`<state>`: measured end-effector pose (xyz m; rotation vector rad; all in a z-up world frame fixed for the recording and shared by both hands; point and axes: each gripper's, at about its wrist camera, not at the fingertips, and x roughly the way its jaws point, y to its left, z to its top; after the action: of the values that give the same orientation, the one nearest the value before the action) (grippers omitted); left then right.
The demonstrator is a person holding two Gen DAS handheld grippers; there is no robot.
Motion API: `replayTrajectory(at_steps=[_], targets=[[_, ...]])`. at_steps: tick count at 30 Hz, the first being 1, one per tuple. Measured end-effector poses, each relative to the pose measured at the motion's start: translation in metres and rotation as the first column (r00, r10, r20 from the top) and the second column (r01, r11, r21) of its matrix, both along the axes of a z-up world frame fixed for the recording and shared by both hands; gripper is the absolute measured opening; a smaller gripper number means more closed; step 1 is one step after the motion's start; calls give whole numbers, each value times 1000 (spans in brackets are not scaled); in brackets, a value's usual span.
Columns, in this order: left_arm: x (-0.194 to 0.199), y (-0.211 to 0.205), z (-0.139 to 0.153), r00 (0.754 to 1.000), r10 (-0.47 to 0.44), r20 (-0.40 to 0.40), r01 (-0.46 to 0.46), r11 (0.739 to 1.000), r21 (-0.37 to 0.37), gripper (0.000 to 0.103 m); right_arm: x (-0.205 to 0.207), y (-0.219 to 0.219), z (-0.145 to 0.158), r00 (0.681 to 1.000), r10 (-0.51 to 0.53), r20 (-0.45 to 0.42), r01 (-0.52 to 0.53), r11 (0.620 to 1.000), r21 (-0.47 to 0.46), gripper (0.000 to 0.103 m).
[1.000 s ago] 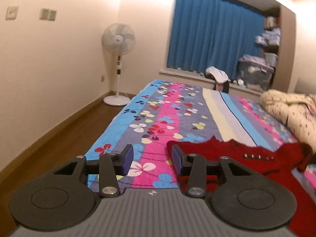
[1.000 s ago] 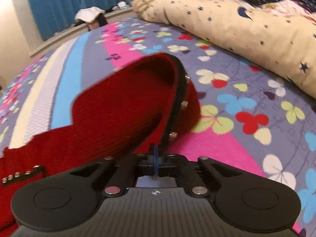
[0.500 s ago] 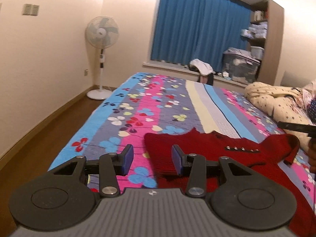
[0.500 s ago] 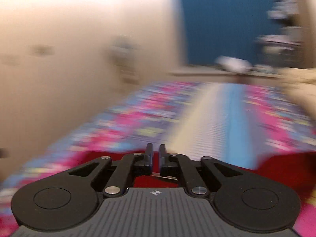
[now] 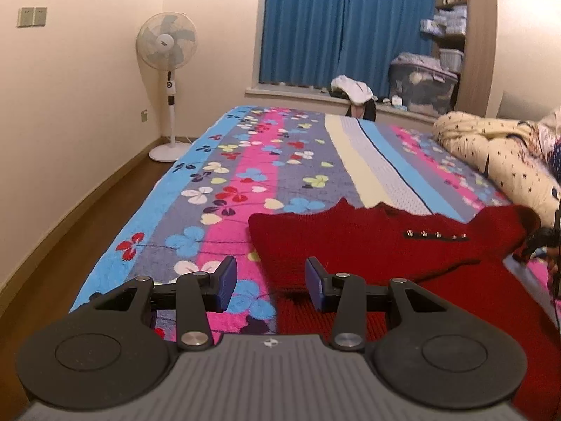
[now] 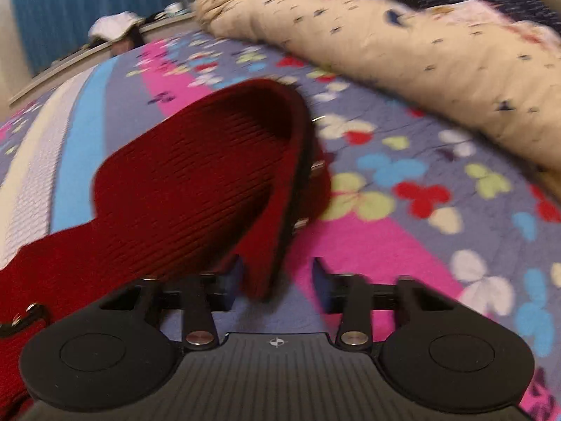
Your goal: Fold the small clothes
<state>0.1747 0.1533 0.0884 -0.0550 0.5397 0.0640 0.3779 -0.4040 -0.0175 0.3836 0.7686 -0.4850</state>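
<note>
A dark red knitted garment [image 5: 368, 242] with a row of small metal studs lies spread on the floral bedspread [image 5: 245, 175]. My left gripper [image 5: 270, 286] is open and empty, held low over the garment's near left edge. In the right wrist view the garment's sleeve [image 6: 196, 182] is curled up in a loop with a dark studded cuff. My right gripper [image 6: 277, 282] is open, and the sleeve's end hangs between the two fingers, close to the left one. The right gripper also shows at the right edge of the left wrist view [image 5: 541, 242].
A cream star-print duvet [image 6: 403, 45] is heaped along the bed's right side. A standing fan [image 5: 168, 80] is on the wooden floor left of the bed. Blue curtains [image 5: 343, 24], a window sill with clothes and storage boxes are at the far end.
My right gripper was shut on the sleeve, swung away and back, and its jaws are now open. My left gripper stayed open and drew back slightly, so more of the garment shows.
</note>
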Motion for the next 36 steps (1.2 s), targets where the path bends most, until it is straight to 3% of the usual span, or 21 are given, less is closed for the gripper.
replayTrajectory(at_steps=[1, 3, 5, 6, 7, 9, 10, 12, 13, 14, 15, 18, 19, 20, 21, 23, 26, 30, 33, 34, 36], targets=[[1, -2, 0, 1000, -6, 1, 6, 1000, 8, 47, 2, 5, 4, 999, 37, 26, -38, 999, 10, 7], [0, -5, -1, 1000, -15, 7, 14, 1000, 17, 47, -10, 22, 26, 989, 107, 97, -102, 993, -57, 6], [1, -5, -1, 1000, -14, 15, 14, 1000, 16, 47, -21, 51, 62, 951, 238, 199, -216, 968, -124, 5], [1, -5, -1, 1000, -12, 18, 12, 1000, 12, 47, -30, 69, 83, 910, 330, 252, -301, 942, -146, 5], [2, -4, -2, 1000, -9, 21, 9, 1000, 8, 47, -42, 90, 103, 843, 439, 310, -406, 898, -167, 5], [4, -3, -3, 1000, -3, 19, 3, 1000, 3, 47, -70, 130, 136, 673, 615, 411, -587, 782, -211, 5], [5, -3, -4, 1000, -1, 17, 1, 1000, 3, 47, -84, 150, 146, 559, 693, 456, -683, 696, -221, 5], [6, -5, -4, 1000, -5, 15, 5, 1000, 7, 47, -99, 178, 153, 381, 758, 529, -817, 544, -190, 7], [6, -6, -4, 1000, -9, 17, 9, 1000, 12, 47, -100, 190, 150, 330, 772, 544, -866, 477, -152, 8], [5, -7, -4, 1000, -13, 18, 13, 1000, 16, 47, -100, 202, 145, 299, 780, 549, -900, 422, -110, 9], [5, -7, -4, 1000, -16, 20, 15, 1000, 18, 47, -99, 212, 137, 292, 787, 544, -917, 392, -74, 11], [5, -8, -6, 999, -28, 23, 28, 999, 16, 47, -98, 214, 128, 329, 782, 529, -925, 380, 14, 14], [6, -8, -6, 999, -33, 23, 33, 999, 11, 47, -100, 204, 131, 345, 761, 549, -919, 392, 34, 14], [7, -7, -6, 999, -38, 24, 38, 999, 0, 47, -103, 194, 138, 368, 738, 565, -906, 423, 37, 15], [9, -7, -7, 999, -45, 21, 46, 999, -17, 47, -109, 184, 142, 394, 716, 576, -888, 459, 38, 22], [17, -7, -11, 998, -68, 3, 68, 996, -63, 47, -117, 149, 151, 481, 645, 594, -828, 557, 65, 37], [38, -12, -23, 990, -132, -57, 122, 981, -150, 47, -139, 103, 148, 590, 576, 566, -739, 667, 92, 41], [80, -33, -46, 961, -242, -133, 206, 949, -239, 47, -167, 74, 128, 689, 531, 494, -634, 771, 55, 44], [109, -48, -67, 952, -256, -170, 213, 948, -235, 47, -173, 59, 88, 793, 444, 418, -518, 852, 78, 44], [120, -51, -76, 950, -247, -191, 203, 953, -223, 47, -170, 55, 76, 838, 419, 349, -474, 876, 88, 44], [139, -56, -93, 945, -216, -244, 169, 965, -200, 47, -171, 47, 65, 863, 390, 322, -434, 898, 76, 44]])
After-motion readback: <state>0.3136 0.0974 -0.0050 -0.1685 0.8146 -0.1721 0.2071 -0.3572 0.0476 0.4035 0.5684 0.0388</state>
